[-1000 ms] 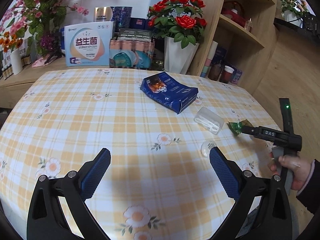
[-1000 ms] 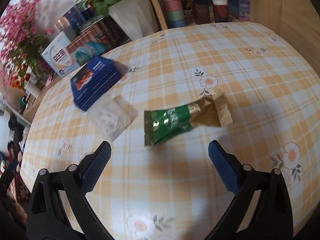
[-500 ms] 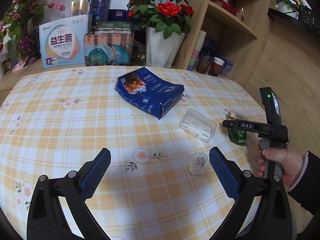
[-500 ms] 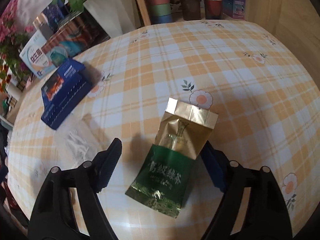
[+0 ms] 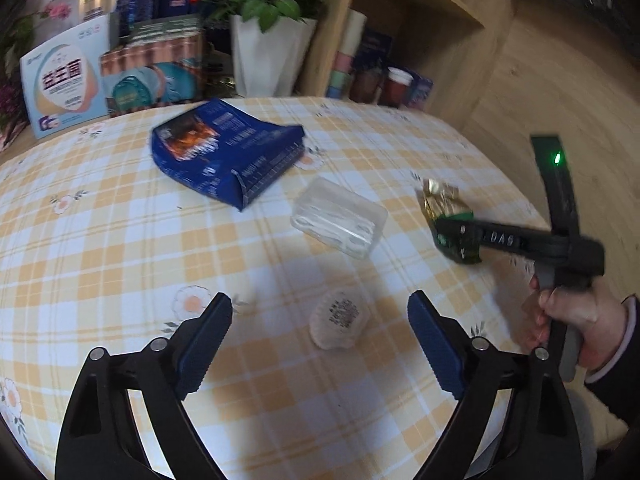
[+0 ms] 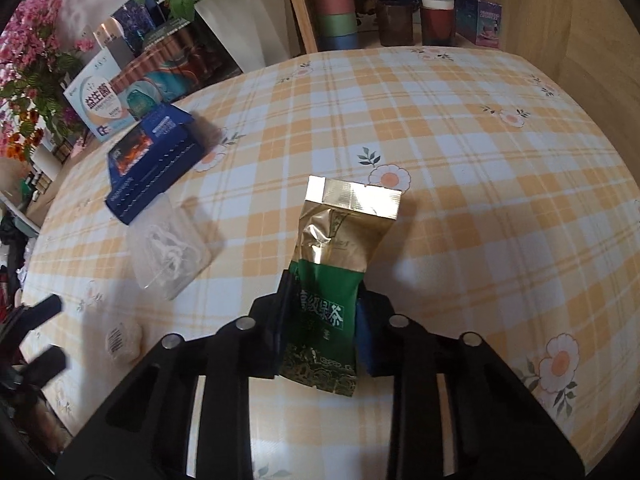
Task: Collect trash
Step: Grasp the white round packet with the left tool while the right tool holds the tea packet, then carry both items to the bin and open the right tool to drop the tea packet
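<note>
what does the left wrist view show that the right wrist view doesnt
Only the left wrist view shows the person's hand on the right hand-held gripper's handle, and the left hand-held gripper open around the small white cup without touching it.

Only the right wrist view shows the right hand-held gripper from behind, its jaws having just closed onto the green and gold tea packet, plus the printed green face.

Both show the packet, the blue box, the clear plastic case, the white cup and the checked tablecloth.
</note>
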`<action>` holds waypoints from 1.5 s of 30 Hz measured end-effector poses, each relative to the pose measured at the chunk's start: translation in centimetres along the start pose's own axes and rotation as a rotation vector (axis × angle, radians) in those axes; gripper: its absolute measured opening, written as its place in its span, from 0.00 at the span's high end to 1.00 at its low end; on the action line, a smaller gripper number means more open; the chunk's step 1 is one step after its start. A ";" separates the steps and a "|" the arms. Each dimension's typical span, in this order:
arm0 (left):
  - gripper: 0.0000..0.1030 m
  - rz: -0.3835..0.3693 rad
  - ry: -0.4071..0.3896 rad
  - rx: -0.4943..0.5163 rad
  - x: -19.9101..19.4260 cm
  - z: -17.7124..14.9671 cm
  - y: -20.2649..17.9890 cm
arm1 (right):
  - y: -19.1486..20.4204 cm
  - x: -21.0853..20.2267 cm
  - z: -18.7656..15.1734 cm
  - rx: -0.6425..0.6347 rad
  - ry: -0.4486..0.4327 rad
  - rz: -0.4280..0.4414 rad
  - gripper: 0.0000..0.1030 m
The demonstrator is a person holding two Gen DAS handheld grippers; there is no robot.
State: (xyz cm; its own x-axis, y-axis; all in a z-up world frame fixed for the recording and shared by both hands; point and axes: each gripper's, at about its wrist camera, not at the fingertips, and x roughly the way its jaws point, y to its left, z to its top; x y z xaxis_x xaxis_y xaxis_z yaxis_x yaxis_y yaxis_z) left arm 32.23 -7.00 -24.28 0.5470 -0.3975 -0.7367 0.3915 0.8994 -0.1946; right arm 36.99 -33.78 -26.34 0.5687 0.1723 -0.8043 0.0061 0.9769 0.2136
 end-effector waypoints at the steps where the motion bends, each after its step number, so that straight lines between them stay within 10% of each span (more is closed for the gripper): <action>1: 0.24 -0.006 0.027 0.037 0.7 -0.2 -0.6 | 0.2 -0.4 -0.3 -0.005 -0.005 0.010 0.77; 13: 0.63 0.041 0.136 0.212 4.9 -0.2 -2.2 | 0.6 -3.4 -2.2 0.016 -0.030 0.094 0.78; 45: 0.64 0.065 -0.070 -0.015 -12.4 -3.5 0.1 | 7.7 -11.4 -7.7 -0.073 -0.052 0.161 0.78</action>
State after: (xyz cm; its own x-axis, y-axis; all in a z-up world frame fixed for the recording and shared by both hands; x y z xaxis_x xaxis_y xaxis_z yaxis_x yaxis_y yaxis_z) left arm 22.88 -1.28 -17.44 0.6213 -0.3493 -0.7014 0.3426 0.9261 -0.1578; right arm 24.20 -27.25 -19.78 0.5992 0.3224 -0.7328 -0.1471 0.9441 0.2951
